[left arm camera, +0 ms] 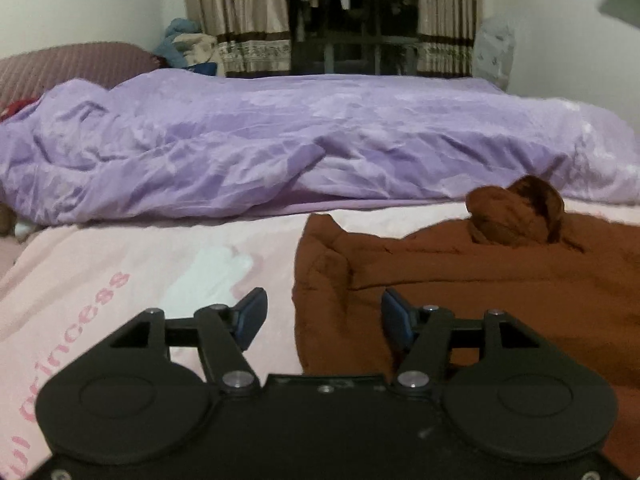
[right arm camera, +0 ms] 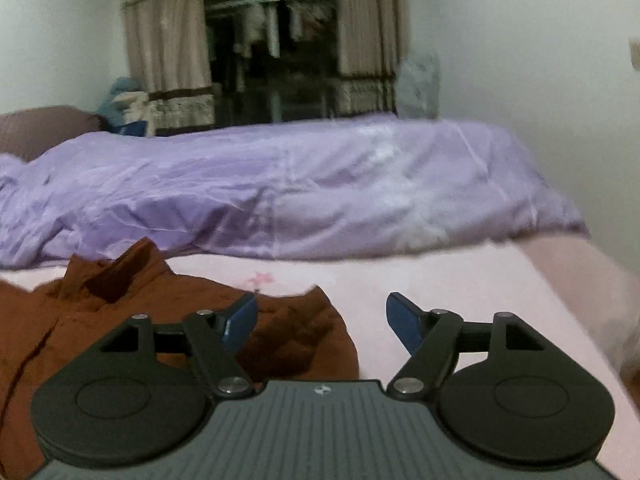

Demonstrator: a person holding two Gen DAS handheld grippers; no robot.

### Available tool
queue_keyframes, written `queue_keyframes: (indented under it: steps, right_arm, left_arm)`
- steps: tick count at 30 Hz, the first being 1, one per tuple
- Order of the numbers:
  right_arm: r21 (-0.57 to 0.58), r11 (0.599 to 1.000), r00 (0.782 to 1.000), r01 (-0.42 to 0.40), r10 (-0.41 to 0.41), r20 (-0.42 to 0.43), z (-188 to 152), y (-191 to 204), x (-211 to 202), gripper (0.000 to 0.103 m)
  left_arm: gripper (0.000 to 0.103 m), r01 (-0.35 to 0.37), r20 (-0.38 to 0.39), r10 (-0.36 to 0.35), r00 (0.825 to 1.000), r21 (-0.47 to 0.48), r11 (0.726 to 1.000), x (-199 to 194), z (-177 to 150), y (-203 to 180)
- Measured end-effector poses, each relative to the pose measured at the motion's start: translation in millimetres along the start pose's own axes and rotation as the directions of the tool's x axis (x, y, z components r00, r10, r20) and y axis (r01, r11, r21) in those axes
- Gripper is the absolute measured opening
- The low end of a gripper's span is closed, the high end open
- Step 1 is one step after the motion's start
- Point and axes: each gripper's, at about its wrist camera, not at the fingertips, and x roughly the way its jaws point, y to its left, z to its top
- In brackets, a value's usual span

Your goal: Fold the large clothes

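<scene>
**Both grippers poised over a brown garment on the bed**

Bedroom with a bed as the work surface, pale walls, and beige curtains point(left arm camera: 236, 16) framing a dark opening where clothes hang at the far side.

From the left wrist view, the left gripper point(left arm camera: 324, 320) has its blue-padded fingers spread wide and holds nothing. Its right finger hangs over the near left edge of the brown garment point(left arm camera: 480, 292), its left finger over the pink sheet point(left arm camera: 140, 264). The garment spreads ahead and to the right of this gripper, with a bunched lump, perhaps a hood or collar, at its far side.

From the right wrist view, the right gripper point(right arm camera: 322, 320) is likewise spread and empty. Its left finger is above the garment's right corner point(right arm camera: 288, 328), its right finger above bare pink sheet. Whether either gripper touches the cloth cannot be told.

Beyond the garment in both views lies a crumpled purple duvet point(left arm camera: 280, 140), with a dark reddish pillow point(left arm camera: 72, 64) to the far left.

The step in hand looks like the opening grasp: the garment lies roughly flat, not visibly folded. Next, each gripper likely needs to lower onto its side edge, pinch the cloth, and carry it inward.

Pink lettering on the sheet, left of the left gripper, reads "princess" point(left arm camera: 84, 320); letters before it are cut off.
</scene>
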Motion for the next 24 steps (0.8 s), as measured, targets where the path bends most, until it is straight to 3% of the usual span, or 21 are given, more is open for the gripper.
queue_keyframes:
  steps: [6,12,15,17,18,19,20,24]
  right_arm:
    - [-0.021,0.999,0.994,-0.05,0.048,-0.098,-12.2,9.0,22.5,0.078]
    - [-0.019,0.997,0.997,-0.071,0.07,-0.045,-12.3,16.6,11.9,0.073]
    - [-0.001,0.994,0.988,-0.109,0.108,-0.111,-6.9,20.4,19.6,0.073]
    - [-0.003,0.997,0.986,-0.083,0.082,-0.148,-8.8,25.9,27.0,0.073]
    - [0.003,0.998,0.983,-0.059,0.058,-0.172,-10.8,27.8,32.8,0.06]
    - [0.016,0.998,0.978,-0.055,0.057,-0.2,-13.3,27.9,38.4,0.025]
    - [0.032,0.997,0.973,-0.065,0.07,-0.22,-15.7,27.4,42.9,0.013]
    - [-0.002,0.999,0.989,-0.032,0.031,-0.147,-17.7,34.2,35.4,0.008]
  left_arm:
    - [0.063,0.009,-0.009,-0.009,1.0,0.014,1.0,-2.1,-2.7,-1.6]
    - [0.063,0.012,-0.022,-0.012,1.0,-0.006,1.0,-1.0,-3.5,3.9]
    - [0.062,0.013,-0.025,-0.013,1.0,-0.006,1.0,-1.2,-4.5,3.3]
    - [0.062,0.012,-0.026,-0.012,1.0,-0.002,1.0,-1.1,-4.9,2.2]
    - [0.062,0.012,-0.027,-0.012,1.0,0.001,1.0,-1.1,-5.2,1.6]
    - [0.061,0.013,-0.027,-0.012,1.0,0.004,1.0,-1.2,-5.3,1.2]
    - [0.061,0.012,-0.028,-0.012,1.0,0.006,1.0,-1.5,-5.2,0.8]
    - [0.059,0.013,-0.025,-0.012,1.0,0.014,1.0,-3.5,-4.7,0.6]
